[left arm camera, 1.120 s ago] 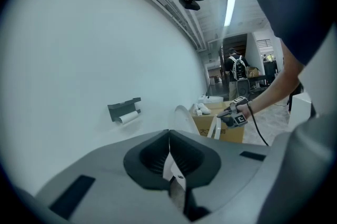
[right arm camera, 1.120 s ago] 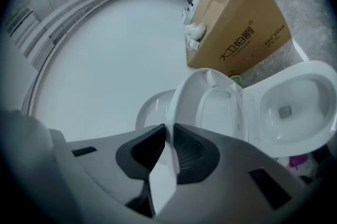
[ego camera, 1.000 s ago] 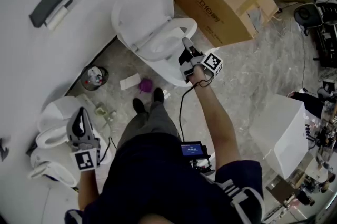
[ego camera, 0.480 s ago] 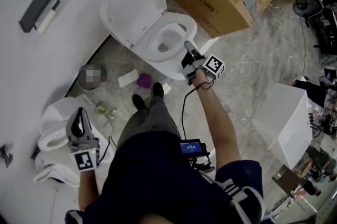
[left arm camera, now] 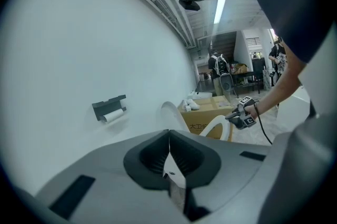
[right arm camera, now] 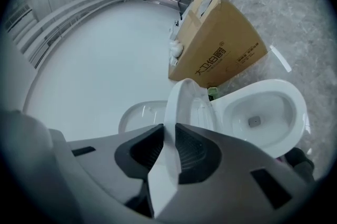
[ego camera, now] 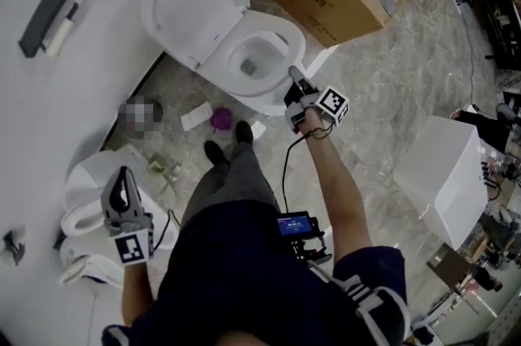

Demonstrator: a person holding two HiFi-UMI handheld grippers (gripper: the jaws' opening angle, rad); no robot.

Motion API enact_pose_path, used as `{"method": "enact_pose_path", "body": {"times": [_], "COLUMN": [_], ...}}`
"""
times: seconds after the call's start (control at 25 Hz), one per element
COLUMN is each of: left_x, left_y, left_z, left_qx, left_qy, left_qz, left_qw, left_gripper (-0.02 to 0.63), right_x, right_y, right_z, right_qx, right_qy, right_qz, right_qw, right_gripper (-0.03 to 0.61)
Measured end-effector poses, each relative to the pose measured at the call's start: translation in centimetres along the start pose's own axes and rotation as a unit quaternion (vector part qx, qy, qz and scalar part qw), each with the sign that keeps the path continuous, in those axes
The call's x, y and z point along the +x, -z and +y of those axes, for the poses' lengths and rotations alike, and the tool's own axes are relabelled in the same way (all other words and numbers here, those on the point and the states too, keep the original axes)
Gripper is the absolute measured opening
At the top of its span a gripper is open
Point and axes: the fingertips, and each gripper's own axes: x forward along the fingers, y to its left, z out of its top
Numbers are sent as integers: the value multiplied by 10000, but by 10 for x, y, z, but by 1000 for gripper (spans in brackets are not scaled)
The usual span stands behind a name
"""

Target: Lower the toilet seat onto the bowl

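Seat (right arm camera: 175,107) stands half-raised between lid (right arm camera: 138,115) and bowl (right arm camera: 266,112), its rim pinched in the right claw (ego camera: 291,73) (pads tight on both faces). Left claw (ego camera: 122,180), closed and empty, hangs well away from the bowl.

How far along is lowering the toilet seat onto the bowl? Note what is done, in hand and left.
Done: the right tool is clamped on the front edge of the toilet seat. In hand: the seat stands tilted above the bowl, not down; the lid is raised behind it. Left: bring the seat flat onto the rim and let go. The left tool is shut and empty.
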Motion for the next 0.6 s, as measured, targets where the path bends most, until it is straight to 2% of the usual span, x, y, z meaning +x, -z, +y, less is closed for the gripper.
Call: {"method": "enact_pose_path", "body": {"times": [0.6], "left_x": [10], "left_y": [5], "left_z": [-19], "left_qx": [162], "left_qy": [240], "left_qz": [136], "left_qw": [9995], "left_gripper": [26], "right_x": [-40], "right_y": [-12], "right_z": [-76], "right_qx": [160], "right_qy": [584], "right_qz": [-244], "right_qw": [9979], "right_gripper": [87]}}
